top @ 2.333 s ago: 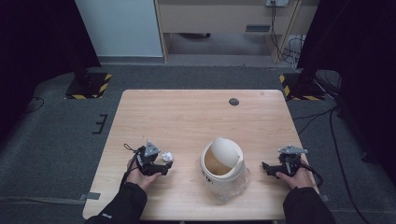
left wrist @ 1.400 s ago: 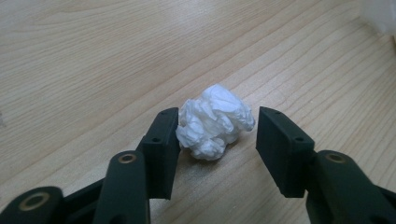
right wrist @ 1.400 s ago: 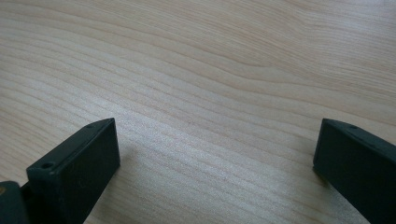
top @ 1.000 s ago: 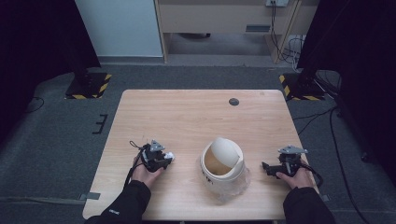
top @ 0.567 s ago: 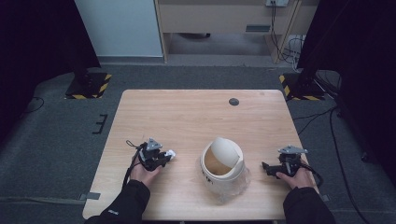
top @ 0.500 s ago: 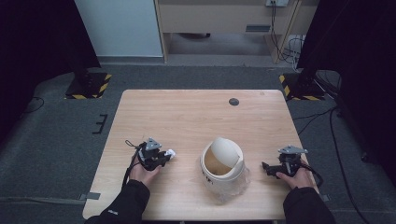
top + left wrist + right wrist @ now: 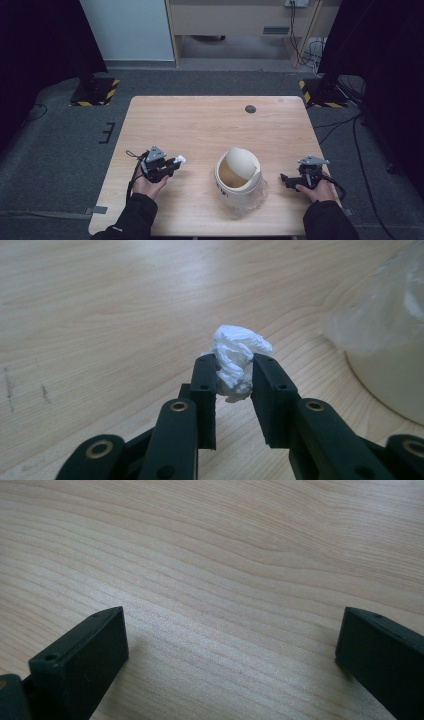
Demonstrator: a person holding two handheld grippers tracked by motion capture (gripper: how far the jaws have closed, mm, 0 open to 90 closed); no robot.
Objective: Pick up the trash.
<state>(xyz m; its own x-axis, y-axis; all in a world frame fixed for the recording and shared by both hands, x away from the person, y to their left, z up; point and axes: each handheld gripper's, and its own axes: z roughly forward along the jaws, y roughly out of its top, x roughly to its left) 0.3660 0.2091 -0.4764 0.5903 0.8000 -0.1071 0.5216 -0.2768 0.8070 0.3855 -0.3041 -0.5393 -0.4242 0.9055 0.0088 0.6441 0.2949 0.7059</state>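
Two grippers rest low over a wooden table point(image 7: 210, 125), one in each of the person's hands. Left gripper point(image 7: 234, 371): jaws drawn close together, pinching a crumpled white paper wad point(image 7: 237, 360) between their tips, the wad bulging above and ahead of them. Beyond and to the right of these jaws stands a cream bin point(image 7: 238, 172) with a tilted swing lid and a clear plastic liner point(image 7: 380, 305). Right gripper point(image 7: 232, 645): jaws spread wide apart, bare tabletop between them, holding nothing.
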